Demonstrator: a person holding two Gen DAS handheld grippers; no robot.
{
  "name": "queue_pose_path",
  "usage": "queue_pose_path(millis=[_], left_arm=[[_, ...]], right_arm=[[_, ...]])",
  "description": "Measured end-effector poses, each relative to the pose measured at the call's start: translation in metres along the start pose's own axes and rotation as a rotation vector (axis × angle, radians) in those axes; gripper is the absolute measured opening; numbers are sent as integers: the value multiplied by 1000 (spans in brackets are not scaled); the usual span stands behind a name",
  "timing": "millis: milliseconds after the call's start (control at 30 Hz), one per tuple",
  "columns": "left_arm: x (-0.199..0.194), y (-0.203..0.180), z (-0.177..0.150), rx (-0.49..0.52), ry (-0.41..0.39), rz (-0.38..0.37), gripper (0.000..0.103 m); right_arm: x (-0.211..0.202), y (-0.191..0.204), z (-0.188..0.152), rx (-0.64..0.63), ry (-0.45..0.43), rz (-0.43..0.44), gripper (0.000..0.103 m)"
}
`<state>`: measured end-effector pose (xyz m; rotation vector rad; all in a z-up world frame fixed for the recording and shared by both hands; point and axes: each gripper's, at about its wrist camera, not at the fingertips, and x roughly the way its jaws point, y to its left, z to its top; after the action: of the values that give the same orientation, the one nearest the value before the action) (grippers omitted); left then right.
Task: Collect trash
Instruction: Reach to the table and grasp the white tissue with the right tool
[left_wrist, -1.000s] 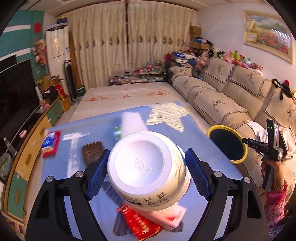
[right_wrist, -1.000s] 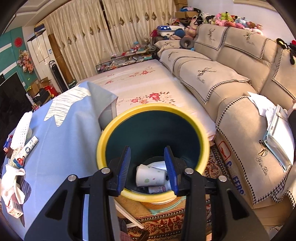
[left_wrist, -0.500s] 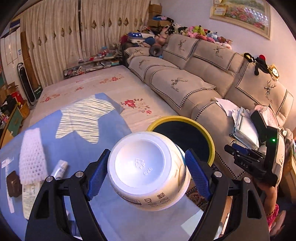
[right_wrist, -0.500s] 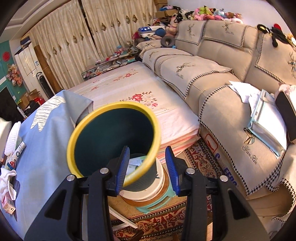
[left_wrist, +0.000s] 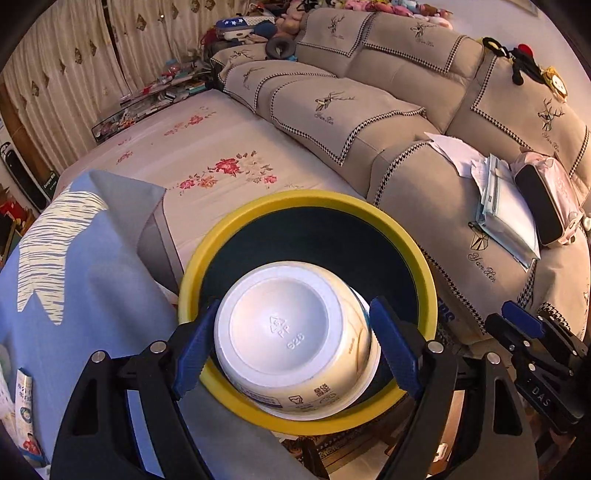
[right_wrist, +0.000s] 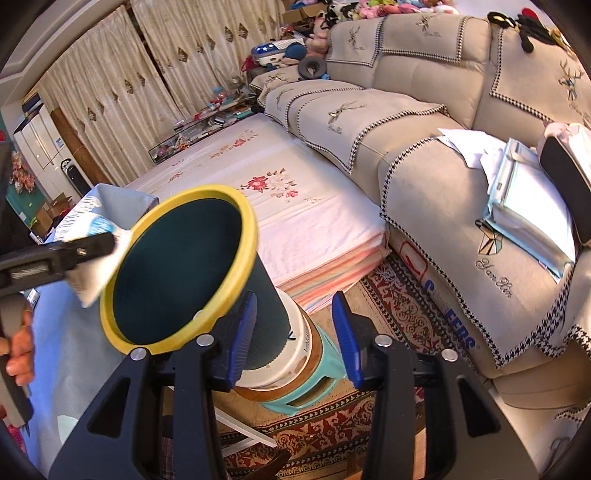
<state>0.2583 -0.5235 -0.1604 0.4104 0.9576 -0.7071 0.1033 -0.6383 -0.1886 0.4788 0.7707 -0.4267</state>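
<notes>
Left gripper (left_wrist: 291, 349): clamped on white plastic bowl (left_wrist: 291, 339), base toward camera.
Bowl vs bin: directly over mouth of dark bin with yellow rim (left_wrist: 424, 266), mouth pointing in.
Right gripper (right_wrist: 291, 336): jaws just widening, free, nothing gripped, beside bin wall, below the rim.

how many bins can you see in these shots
1: the yellow-rimmed bin beside the blue-covered table, standing on a stool on the rug. The left gripper holds a white bowl over its mouth.
</notes>
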Motion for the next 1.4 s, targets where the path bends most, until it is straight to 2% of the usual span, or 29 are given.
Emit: queue_pose_path(millis=[133,267,433,500,567,767,867,1100,1200,1400], left_arm=[[22,-11,2,-4,44,9,81],[17,-6,0,-33,39,1,81],[-40,7,-10,-70,-64,-10,82],[-69,16,-21,-89,-115,-4,87],[-98,25,-35,-97,-161,12,88],[-185,70,-94,-158,-283,102,91],[-220,98,-125,-205,-316,138,92],[-299,172,-218,-379,-391,296,95],[-326,201,-257,-447,-408,375,95],[-358,240,-315,-560,-429,476,95]], right_arm=[[2,-7,-1,16,4,-1,44],[1,-12,-3,29,4,-6,45],[0,-10,-7,30,7,-3,47],[-1,-3,-8,20,11,4,48],[-1,3,-9,8,12,10,48],[-10,39,-11,-65,7,39,49],[-16,62,-12,-112,4,55,50],[-33,131,-17,-238,-14,114,50],[-42,166,-23,-301,-18,159,51],[-57,255,-53,-473,36,329,51]])
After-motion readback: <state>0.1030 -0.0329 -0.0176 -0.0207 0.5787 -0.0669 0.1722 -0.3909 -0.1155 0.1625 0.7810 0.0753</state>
